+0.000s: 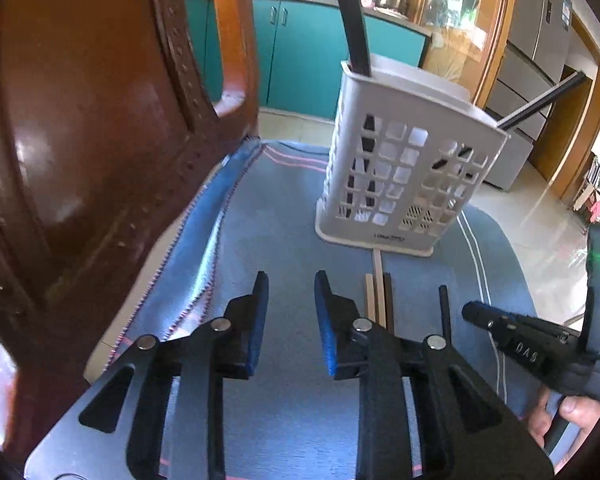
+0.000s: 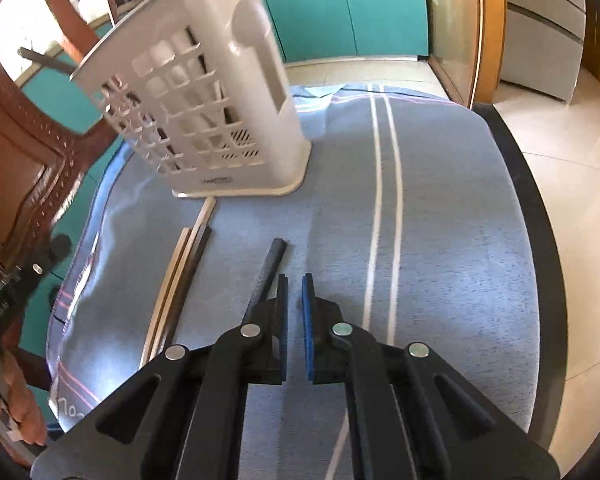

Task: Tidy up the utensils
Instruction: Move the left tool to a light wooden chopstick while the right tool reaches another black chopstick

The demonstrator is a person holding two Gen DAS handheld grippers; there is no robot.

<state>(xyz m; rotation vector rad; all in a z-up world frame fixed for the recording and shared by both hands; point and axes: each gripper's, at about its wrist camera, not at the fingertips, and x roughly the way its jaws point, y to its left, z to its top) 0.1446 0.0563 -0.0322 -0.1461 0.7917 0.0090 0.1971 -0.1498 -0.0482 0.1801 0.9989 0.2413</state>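
Observation:
A white slotted utensil holder (image 1: 408, 168) (image 2: 204, 112) stands upright on the blue cloth. Two black chopsticks (image 1: 354, 20) (image 1: 540, 104) stick out of its top. In front of its base lie two pale wooden chopsticks (image 1: 378, 288) (image 2: 180, 264) and a dark one (image 2: 194, 260) side by side. A single black chopstick (image 1: 444, 312) (image 2: 270, 268) lies apart, just left of my right gripper (image 2: 295, 284), which is shut on nothing. My left gripper (image 1: 291, 284) hangs over bare cloth, left of the sticks, open with nothing between its pads.
A brown wooden chair (image 1: 80, 140) crowds the left side. The blue cloth (image 2: 440, 200) covers a dark-edged round table (image 2: 540, 240). Teal cabinets (image 1: 300, 40) and tiled floor lie beyond. A hand (image 1: 572, 412) holds the right gripper's handle.

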